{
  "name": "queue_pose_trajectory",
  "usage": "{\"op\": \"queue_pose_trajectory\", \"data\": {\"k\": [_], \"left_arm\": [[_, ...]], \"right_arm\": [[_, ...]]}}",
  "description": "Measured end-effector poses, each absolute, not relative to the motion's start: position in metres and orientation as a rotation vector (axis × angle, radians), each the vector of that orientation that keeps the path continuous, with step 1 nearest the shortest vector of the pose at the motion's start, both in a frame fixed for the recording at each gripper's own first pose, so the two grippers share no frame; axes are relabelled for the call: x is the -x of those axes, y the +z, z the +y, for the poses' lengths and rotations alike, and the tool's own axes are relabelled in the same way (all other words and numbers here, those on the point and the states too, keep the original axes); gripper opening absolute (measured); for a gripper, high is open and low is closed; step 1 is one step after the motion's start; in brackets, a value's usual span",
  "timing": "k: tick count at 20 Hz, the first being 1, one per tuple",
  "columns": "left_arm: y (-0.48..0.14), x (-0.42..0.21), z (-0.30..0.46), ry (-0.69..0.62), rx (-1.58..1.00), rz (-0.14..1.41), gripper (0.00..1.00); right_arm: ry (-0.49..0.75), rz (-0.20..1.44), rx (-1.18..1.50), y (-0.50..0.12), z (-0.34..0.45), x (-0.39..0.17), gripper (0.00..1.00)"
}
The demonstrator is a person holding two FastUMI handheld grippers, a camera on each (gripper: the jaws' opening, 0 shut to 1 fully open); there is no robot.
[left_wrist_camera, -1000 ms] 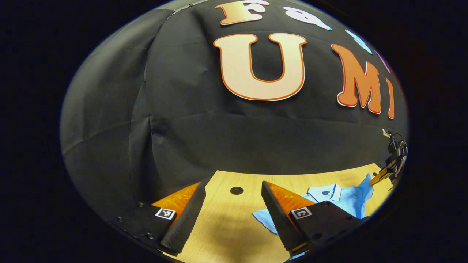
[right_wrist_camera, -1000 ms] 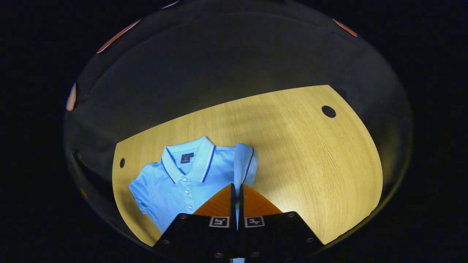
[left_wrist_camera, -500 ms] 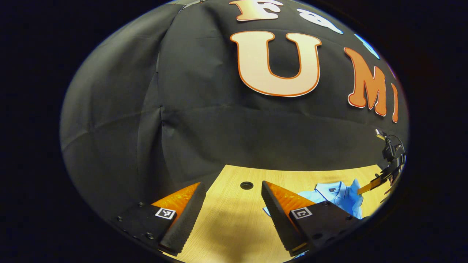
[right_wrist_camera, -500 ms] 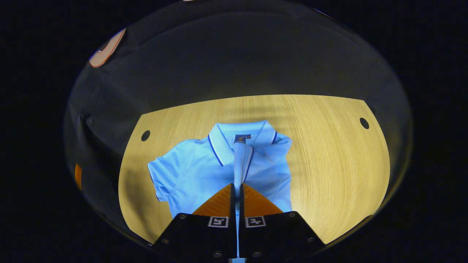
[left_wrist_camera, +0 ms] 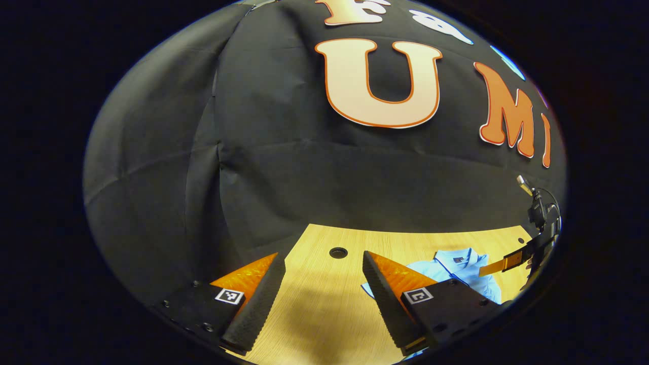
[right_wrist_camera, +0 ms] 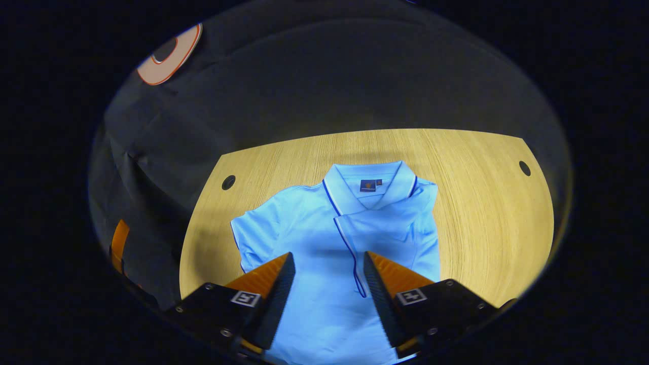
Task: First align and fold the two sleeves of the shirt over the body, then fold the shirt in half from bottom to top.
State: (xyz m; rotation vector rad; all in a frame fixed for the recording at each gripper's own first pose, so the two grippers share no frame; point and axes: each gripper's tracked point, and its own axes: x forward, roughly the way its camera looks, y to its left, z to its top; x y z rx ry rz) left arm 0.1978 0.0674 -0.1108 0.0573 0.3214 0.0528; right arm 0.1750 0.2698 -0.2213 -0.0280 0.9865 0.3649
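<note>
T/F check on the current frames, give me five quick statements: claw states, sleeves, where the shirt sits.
1. The right claw is open, above the shirt. True.
2. One sleeve is folded over the shirt's body. True.
3. Both sleeves are folded in. False: the other sleeve lies spread out to the side on the table.
4. The left claw is shut on the collar. False: it is open, over bare wood, apart from the shirt.
5. The shirt is folded in half from bottom to top. False: the collar is exposed and the body lies flat toward the claw.
</note>
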Motion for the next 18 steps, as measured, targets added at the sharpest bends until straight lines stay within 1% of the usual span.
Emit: {"op": "queue_pose_trajectory", "data": {"k": [1,2,7,11,12,15,18], "left_arm": [[-0.116,-0.198,0.063,0.045,-0.057,0.335,0.98],[-0.121,-0.200,0.056,0.037,-0.052,0.354,0.99],[-0.170,-0.209,0.020,-0.020,-0.019,0.505,0.99],[-0.211,-0.231,-0.001,-0.013,-0.038,0.590,0.99],[-0.223,-0.237,-0.007,-0.018,-0.040,0.613,1.00],[-0.264,-0.248,-0.017,-0.006,-0.065,0.705,0.99],[-0.296,-0.256,-0.022,0.007,-0.058,0.755,0.99]], "right_arm": [[0.346,0.972,0.037,-0.216,0.263,-0.176,0.93],[0.325,0.956,0.047,-0.214,0.254,-0.176,0.99],[0.294,0.917,0.044,-0.200,0.227,-0.170,0.99],[0.303,0.935,-0.005,-0.204,0.211,-0.159,0.99],[0.290,0.938,0.016,-0.206,0.200,-0.156,0.99],[0.264,0.962,0.016,-0.215,0.178,-0.149,0.99],[0.233,0.967,0.006,-0.217,0.156,-0.147,0.99]]}}
